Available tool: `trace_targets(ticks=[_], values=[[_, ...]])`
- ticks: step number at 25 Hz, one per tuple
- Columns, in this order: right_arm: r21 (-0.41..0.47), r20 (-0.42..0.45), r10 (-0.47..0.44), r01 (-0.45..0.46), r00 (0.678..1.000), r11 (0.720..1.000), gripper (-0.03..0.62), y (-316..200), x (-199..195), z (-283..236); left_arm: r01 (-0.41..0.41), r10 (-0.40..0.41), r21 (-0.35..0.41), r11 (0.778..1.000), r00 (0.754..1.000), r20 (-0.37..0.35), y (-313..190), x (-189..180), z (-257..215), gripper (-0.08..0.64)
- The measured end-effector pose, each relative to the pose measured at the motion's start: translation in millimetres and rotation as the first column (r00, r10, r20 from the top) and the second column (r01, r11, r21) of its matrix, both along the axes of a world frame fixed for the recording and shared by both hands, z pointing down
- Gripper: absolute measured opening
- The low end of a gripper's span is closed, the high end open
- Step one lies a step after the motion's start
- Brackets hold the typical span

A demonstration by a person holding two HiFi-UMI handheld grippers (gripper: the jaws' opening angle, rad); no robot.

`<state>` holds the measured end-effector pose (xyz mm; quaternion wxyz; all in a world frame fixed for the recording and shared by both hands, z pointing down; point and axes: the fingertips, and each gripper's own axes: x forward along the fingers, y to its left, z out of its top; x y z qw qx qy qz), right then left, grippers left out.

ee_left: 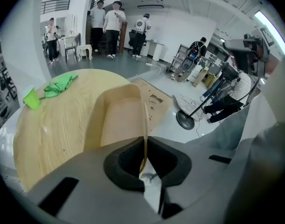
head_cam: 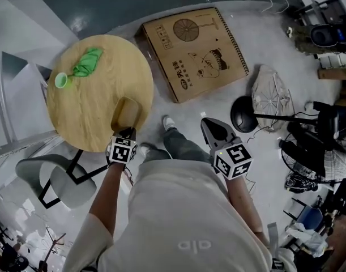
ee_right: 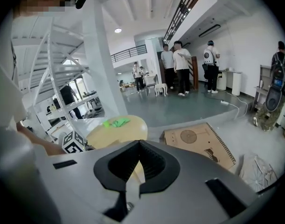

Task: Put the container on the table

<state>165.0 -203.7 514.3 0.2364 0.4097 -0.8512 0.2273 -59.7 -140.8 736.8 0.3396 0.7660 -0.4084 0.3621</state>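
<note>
Jaws of the left gripper (ee_left: 144, 141) are pinched on the thin side wall of the beige container (ee_left: 119, 120). The container is over the near edge of the round wooden table (head_cam: 88, 118); contact with the tabletop cannot be confirmed. The right gripper (ee_right: 139, 143) has its jaws pressed together on nothing, above the floor, well apart from the table. A green cloth (head_cam: 86, 62) and a green cup (head_cam: 61, 81) lie at the table's far side.
</note>
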Motion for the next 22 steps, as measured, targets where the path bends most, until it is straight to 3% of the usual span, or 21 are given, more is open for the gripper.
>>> trace_targets(ticks=[7,16,22], values=[[0.003,-0.006,0.018,-0.018,1.000,1.000,0.026,0.7,0.0,-0.3,-0.005,0.007,-0.031,1.000,0.998,0.064,-1.1,-11.8,21.8,0.031],[0.014,-0.009,0.029,-0.029,1.000,0.999,0.026,3.8,-0.1,-5.5,0.081,-0.080,-0.002,0.997,0.990,0.119,-21.1,-56.8,28.3,0.034],[0.025,-0.010,0.025,-0.025,1.000,0.999,0.026,8.3,1.3,-8.8,0.103,-0.099,-0.020,0.995,0.985,0.140,-19.7,-70.8,40.6,0.107]])
